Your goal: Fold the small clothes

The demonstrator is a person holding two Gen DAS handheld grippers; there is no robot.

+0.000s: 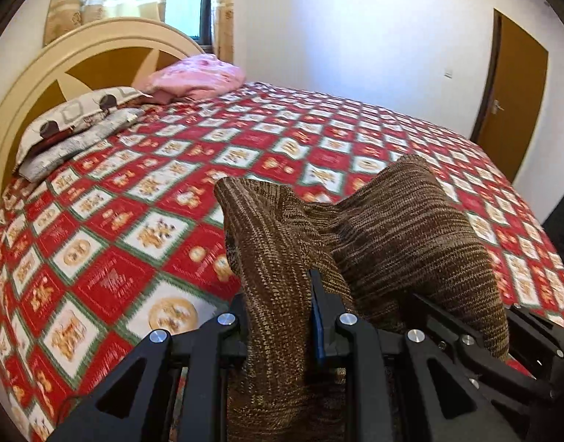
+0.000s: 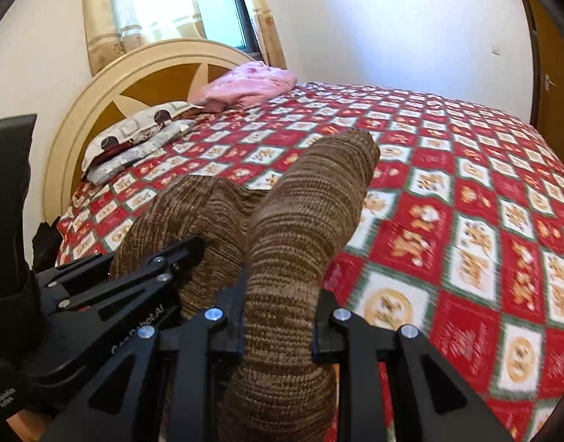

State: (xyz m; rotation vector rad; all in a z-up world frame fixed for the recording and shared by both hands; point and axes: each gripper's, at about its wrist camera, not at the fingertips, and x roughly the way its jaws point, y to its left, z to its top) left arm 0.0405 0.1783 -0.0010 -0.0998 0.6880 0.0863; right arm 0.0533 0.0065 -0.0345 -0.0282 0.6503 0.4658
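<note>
Brown knitted garment (image 1: 274,294) is being pinched in the left gripper (image 1: 282,316), whose jaws are closing narrowly on one fold, while the right gripper (image 2: 280,316) is clamping another bunched part of it just beside. Knit is draping forward past both sets of fingers, lifted above the bed (image 2: 466,191) with its red patterned cover. Farther ahead, pillows (image 1: 72,125) and a pink bundle (image 1: 197,77) are lying against the headboard (image 1: 109,37)

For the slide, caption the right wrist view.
Right tool shut on brown knit garment above the red patterned bedspread.
</note>
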